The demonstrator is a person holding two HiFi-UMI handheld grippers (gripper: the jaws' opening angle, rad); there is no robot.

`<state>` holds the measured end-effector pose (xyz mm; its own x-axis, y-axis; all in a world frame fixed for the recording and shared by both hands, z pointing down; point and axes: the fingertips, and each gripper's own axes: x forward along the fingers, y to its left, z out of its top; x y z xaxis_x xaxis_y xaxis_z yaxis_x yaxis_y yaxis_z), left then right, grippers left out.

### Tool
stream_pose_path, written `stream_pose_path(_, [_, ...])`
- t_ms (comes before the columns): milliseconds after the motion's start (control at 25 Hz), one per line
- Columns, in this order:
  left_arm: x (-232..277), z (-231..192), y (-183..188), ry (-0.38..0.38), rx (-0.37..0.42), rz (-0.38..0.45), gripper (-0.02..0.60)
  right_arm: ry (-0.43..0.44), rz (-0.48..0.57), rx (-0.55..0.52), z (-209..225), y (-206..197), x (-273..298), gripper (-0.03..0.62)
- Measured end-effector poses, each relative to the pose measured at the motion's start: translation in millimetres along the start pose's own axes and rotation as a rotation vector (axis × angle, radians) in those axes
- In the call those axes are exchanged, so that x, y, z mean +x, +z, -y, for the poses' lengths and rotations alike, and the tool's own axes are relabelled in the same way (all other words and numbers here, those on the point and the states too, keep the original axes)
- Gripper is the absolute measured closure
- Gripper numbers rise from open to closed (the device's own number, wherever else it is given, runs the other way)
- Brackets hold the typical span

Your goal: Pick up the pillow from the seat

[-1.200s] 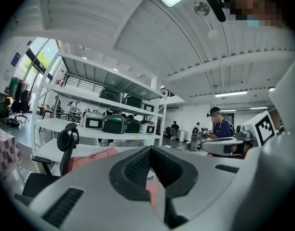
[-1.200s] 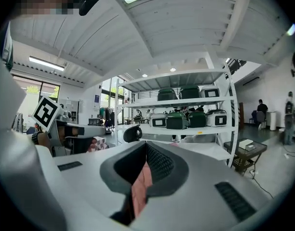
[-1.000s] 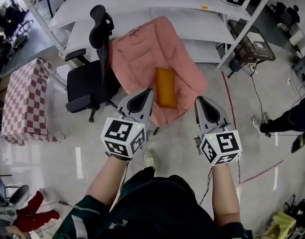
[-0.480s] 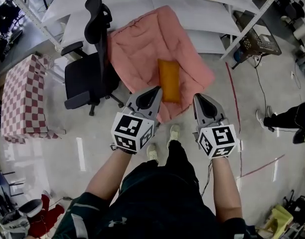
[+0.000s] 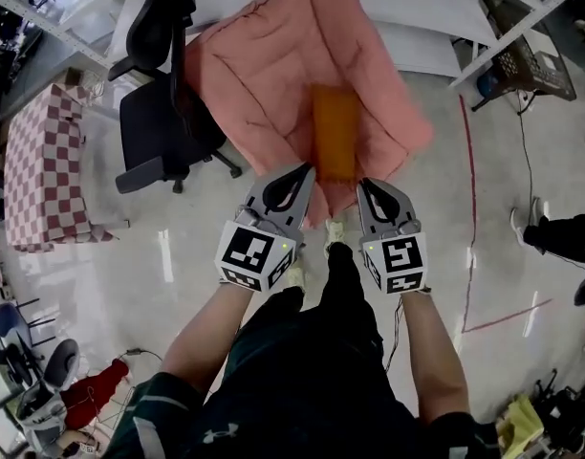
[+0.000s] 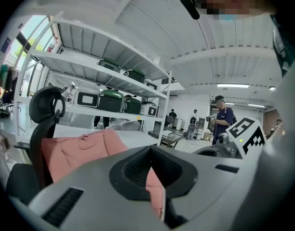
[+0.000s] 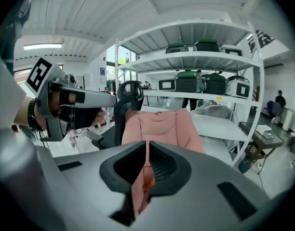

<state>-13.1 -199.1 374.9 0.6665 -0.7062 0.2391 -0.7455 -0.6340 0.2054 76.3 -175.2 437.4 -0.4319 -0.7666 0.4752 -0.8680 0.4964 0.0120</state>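
Note:
An orange pillow lies lengthwise on a seat draped in a pink quilt. Both grippers hang side by side just short of the seat's near edge, pointing at it. My left gripper is shut with nothing in it, its tip just below and left of the pillow's near end. My right gripper is also shut and empty, below the pillow's near end. Past the shut jaws, the left gripper view shows the pink seat, and the right gripper view shows it straight ahead.
A black office chair stands right beside the seat on its left. Farther left is a red-and-white checkered box. White shelving runs behind the seat. A person's leg shows at the right edge.
The person has stepped toward the seat, so the pillow and quilt now sit closer above the grippers. The two grippers have drawn nearer each other; both stay shut.

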Motion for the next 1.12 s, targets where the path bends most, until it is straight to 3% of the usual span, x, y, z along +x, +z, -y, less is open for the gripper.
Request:
stream_pose_path(360, [79,-42,-106,0.052,-0.048,-0.176,0.577,0.114,-0.2,-0.157,25,-114,102,0.583])
stream_pose_path(480, [99,-48,-149,0.036,-0.076,-0.25,0.577,0.165,-0.268,-0.213,26,-163,134,0.539])
stream_pose_path(760, [135,-64,-247,0.034,-0.087,-0.425,0.577,0.274,-0.369,-0.338,28,-265,196,0.505])
stream_pose_path(1000, [135,-84,-301,0.093,-0.16,-0.496,0.577,0.419,-0.396,-0.502,0,-329,239,0.491])
stream_pose_path(1120, [144,-99,-321,0.122,-0.18,-0.495,0.577,0.446,-0.405,-0.58,-4,-357,266,0.481])
